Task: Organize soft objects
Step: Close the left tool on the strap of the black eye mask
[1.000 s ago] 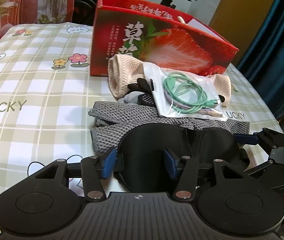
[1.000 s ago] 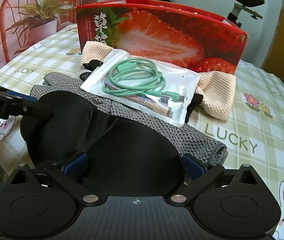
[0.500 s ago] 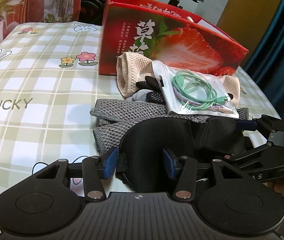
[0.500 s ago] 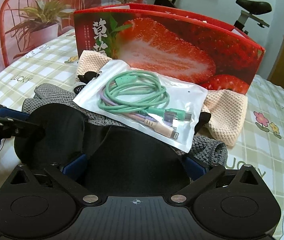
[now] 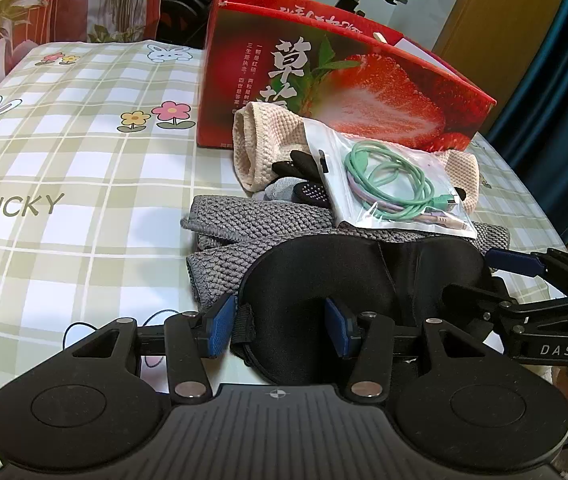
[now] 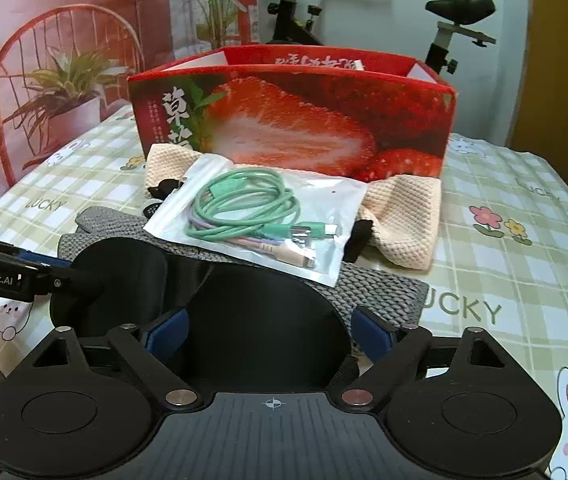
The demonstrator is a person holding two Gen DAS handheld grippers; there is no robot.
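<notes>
A black eye mask (image 5: pixel 348 276) lies at the near table edge, partly on a grey knit cloth (image 5: pixel 243 224). My left gripper (image 5: pixel 279 328) is shut on the mask's left cup, blue pads on either side. My right gripper (image 6: pixel 269 330) straddles the right cup (image 6: pixel 267 320); its jaws are closing and the pads stand just off the cup's edges. Each gripper shows in the other's view: the right gripper (image 5: pixel 480 276) and the left gripper (image 6: pixel 67 270). Behind lie a beige knit cloth (image 6: pixel 404 216) and a clear bag of cables (image 6: pixel 259 216).
An open red strawberry box (image 5: pixel 344 80) stands behind the pile. Small black and grey fabric pieces (image 5: pixel 304 184) lie under the bag's left edge. The checked tablecloth (image 5: pixel 83 168) stretches to the left. A red chair (image 6: pixel 63 80) and an exercise bike (image 6: pixel 456 24) stand beyond the table.
The right gripper's pads have drawn in toward the mask's right cup, and its view has pulled back slightly from the box. The left gripper has kept its hold and place.
</notes>
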